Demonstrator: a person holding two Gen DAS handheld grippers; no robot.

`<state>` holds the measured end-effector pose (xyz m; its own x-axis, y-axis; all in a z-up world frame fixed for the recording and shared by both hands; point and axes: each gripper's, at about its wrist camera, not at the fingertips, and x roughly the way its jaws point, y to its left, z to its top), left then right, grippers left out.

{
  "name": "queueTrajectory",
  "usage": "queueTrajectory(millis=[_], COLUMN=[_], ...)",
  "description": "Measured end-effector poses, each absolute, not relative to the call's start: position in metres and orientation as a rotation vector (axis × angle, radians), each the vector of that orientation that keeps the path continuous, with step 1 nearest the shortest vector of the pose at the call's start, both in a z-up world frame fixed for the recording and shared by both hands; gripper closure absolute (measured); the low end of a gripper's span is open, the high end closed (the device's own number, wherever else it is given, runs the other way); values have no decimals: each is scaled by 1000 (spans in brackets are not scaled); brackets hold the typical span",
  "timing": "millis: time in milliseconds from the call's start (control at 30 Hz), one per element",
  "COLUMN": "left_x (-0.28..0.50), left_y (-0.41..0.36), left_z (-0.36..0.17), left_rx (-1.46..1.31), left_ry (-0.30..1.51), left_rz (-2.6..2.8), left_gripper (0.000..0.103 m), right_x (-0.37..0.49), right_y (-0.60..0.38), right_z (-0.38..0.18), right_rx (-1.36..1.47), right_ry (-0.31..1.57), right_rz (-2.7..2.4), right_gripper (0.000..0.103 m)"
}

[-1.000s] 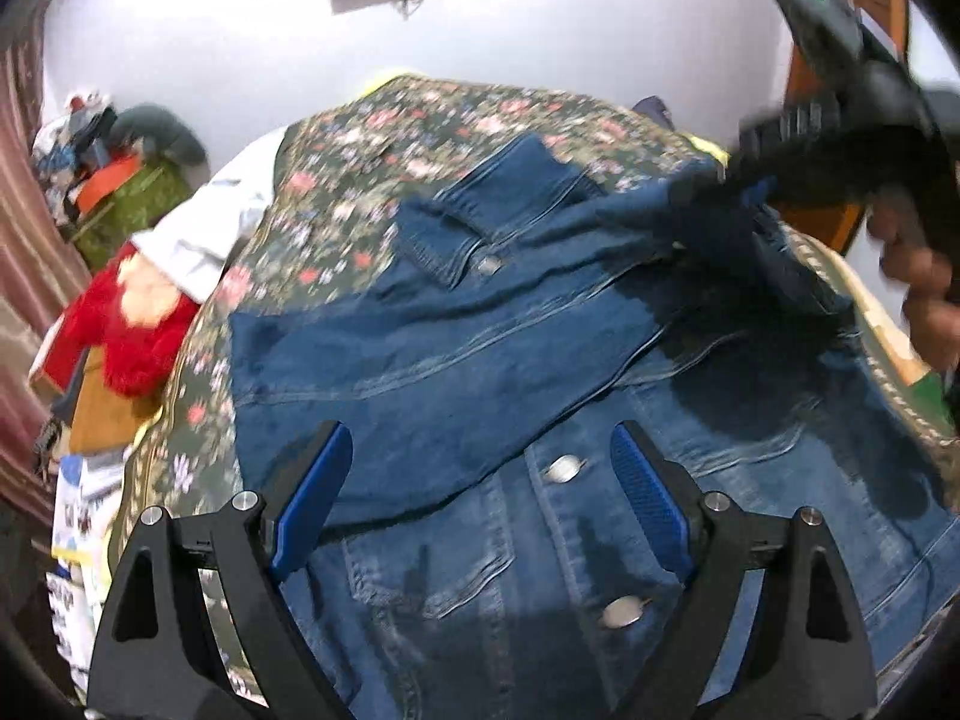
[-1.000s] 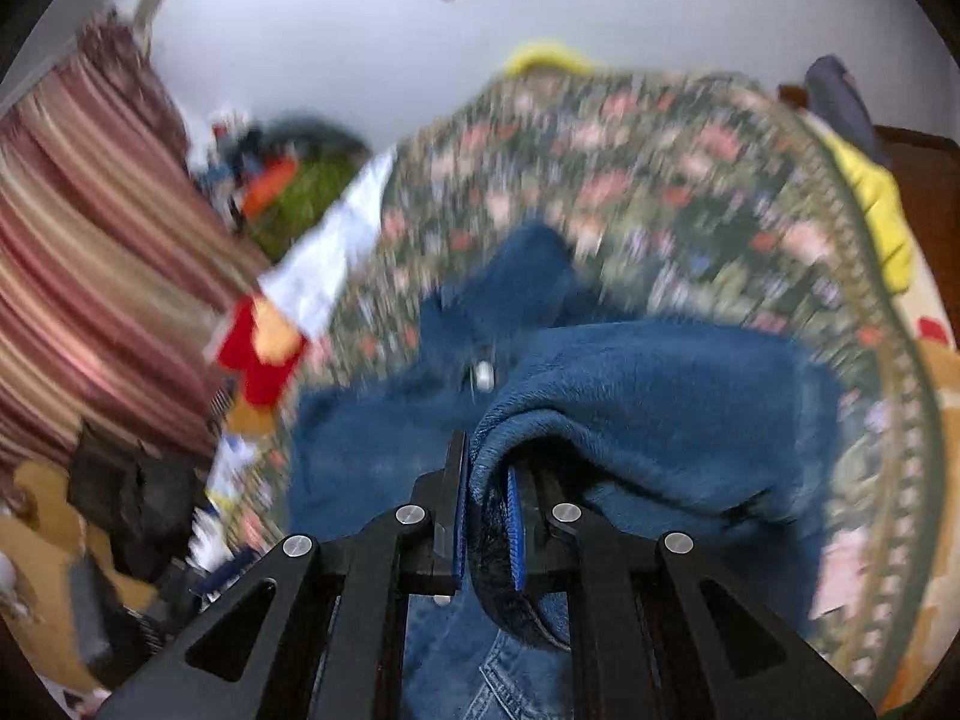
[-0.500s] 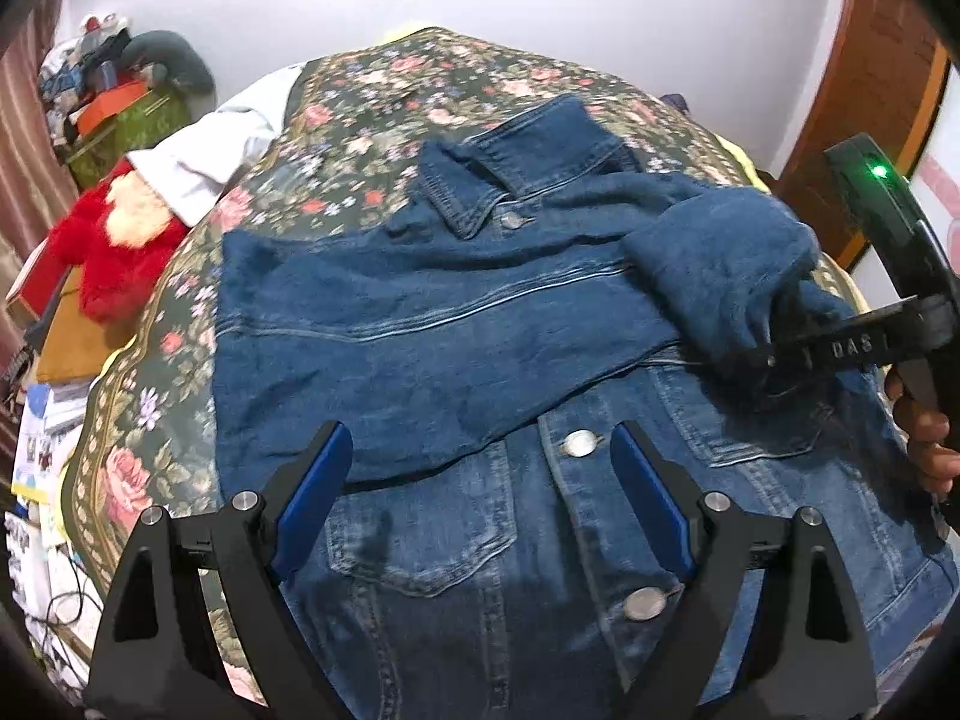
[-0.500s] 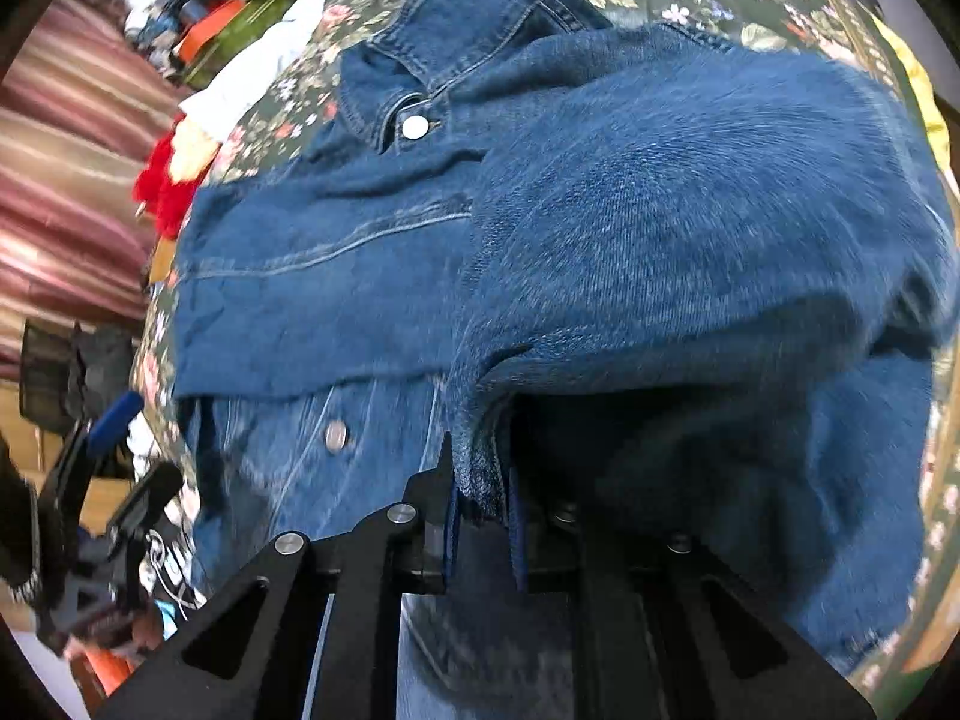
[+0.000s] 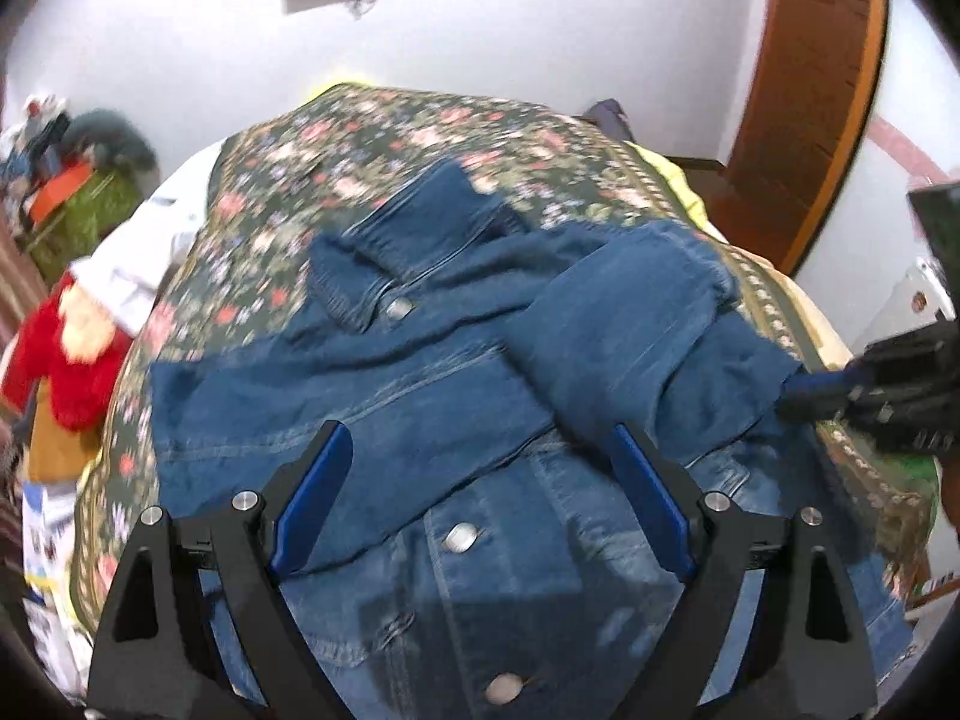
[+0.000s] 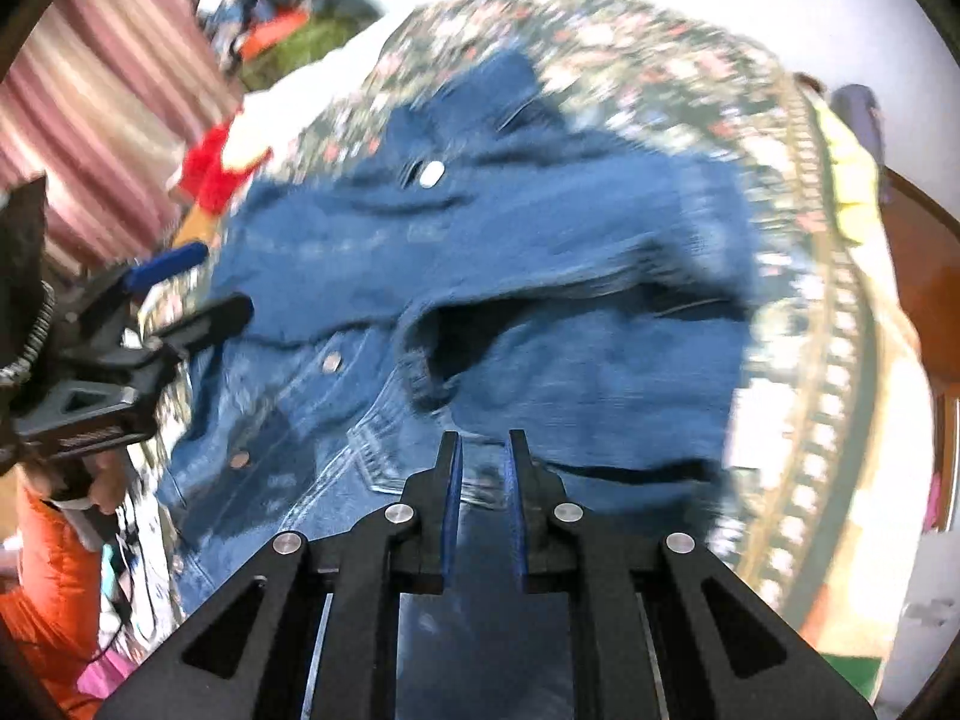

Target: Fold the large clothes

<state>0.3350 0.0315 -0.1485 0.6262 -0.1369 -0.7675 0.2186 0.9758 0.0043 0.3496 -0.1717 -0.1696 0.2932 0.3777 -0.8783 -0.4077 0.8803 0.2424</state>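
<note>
Right gripper looked nearly closed and empty, though it's blurry; left gripper hung wide open over the jacket on the bed. Both sleeves were folded across the front, body folds left.

My left gripper hangs above the lower front of the blue denim jacket, which lies spread on the floral bedspread. Its collar lies at the far end, and one sleeve is folded across the chest toward my right. My right gripper sits at that sleeve's right edge. Left of the bed lies a red plush toy, with a white pillow just behind it. Beyond the bed's right side stands a brown wooden door.
</note>
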Motion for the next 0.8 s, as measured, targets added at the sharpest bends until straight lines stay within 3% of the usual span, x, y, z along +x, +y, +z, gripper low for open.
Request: queueTrajectory(millis=[300,600,800], left_x=[385,433,441], left_y=[-66,-143,-127], left_z=[-151,-212,-212], left_rx=[282,504,434], left_ry=[856,930,895], left_rz=[-332,-327,-280], left_gripper=[15,15,58], right_x=[372,386,392], right_y=[-272,-299,-285], right_z=[-152,-185,-201], right_rx=[74,136,107], right_ry=[1077,1136,1157], right_rz=[289,278,315], right_gripper=[94,94,94])
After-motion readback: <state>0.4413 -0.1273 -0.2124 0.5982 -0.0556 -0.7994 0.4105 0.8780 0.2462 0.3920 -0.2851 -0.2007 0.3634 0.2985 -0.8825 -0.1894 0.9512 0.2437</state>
